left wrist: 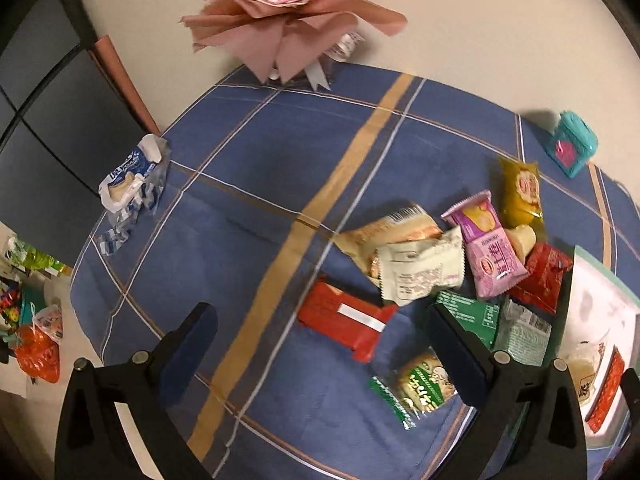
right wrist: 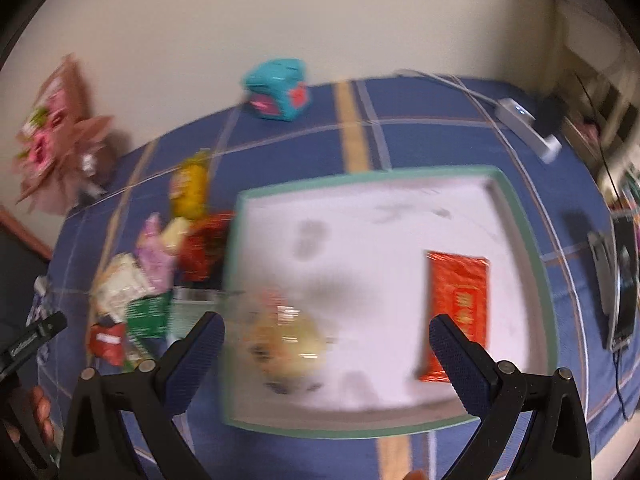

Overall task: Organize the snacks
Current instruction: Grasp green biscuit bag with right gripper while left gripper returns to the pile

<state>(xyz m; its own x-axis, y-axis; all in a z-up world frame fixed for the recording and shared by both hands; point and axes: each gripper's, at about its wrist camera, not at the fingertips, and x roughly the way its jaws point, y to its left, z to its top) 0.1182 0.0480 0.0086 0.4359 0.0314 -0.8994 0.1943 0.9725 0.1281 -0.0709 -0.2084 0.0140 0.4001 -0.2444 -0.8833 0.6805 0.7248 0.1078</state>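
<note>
A pile of wrapped snacks lies on the blue checked tablecloth [left wrist: 260, 160]: a red bar [left wrist: 344, 322], a green round-cookie pack [left wrist: 416, 390], a pale pack [left wrist: 420, 272], a purple pack [left wrist: 490, 246], a yellow pack [left wrist: 520, 192] and green packs [left wrist: 472, 314]. My left gripper [left wrist: 320, 332] is open above the red bar, holding nothing. A white tray with a green rim [right wrist: 516, 208] holds a red packet [right wrist: 458, 300] and a clear-wrapped pastry [right wrist: 286, 340]. My right gripper [right wrist: 326, 336] is open and empty over the tray. The right wrist view is motion-blurred.
A pink flower bouquet [left wrist: 288, 12] stands at the table's far edge. A teal box [left wrist: 572, 144] sits at the back right. An opened blue-white bag [left wrist: 132, 184] lies at the left edge. A white power strip [right wrist: 528, 128] and a phone [right wrist: 624, 280] lie right of the tray.
</note>
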